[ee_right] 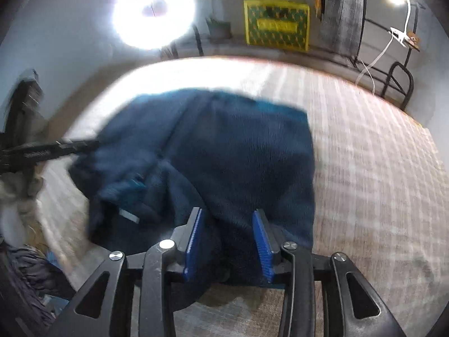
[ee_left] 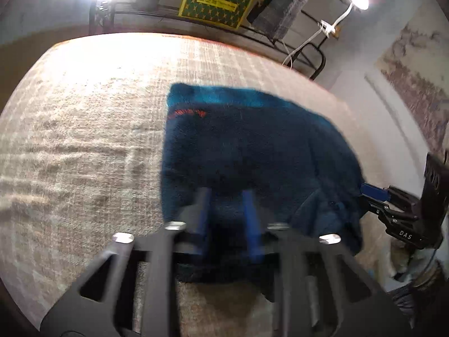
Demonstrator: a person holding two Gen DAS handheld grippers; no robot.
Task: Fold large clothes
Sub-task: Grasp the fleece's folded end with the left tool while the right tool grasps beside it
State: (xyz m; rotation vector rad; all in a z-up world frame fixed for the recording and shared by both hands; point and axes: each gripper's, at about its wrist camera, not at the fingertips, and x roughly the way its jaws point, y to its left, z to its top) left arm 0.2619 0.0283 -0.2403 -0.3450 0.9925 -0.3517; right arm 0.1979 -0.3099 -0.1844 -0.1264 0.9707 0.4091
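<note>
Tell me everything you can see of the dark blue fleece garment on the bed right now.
The dark blue fleece garment lies folded into a rough rectangle on the beige woven bedcover. It looks thick and fuzzy, with a brighter teal band along its far edge and a small red mark near one far corner. A rumpled flap bunches at the side nearer the right tongs. Both the left tongs and the right tongs stand open over its near edge, pads clear of the fabric.

A wide surface covered in a pale beige, faintly checked cloth [ee_left: 84, 140] is carrying the things; whether it is a bed or a counter is unclear. A dark blue fleece garment [ee_left: 252, 146] is lying directly on it, loosely bunched and partly folded, with its near edge hanging close to the cloth's front border.
</note>
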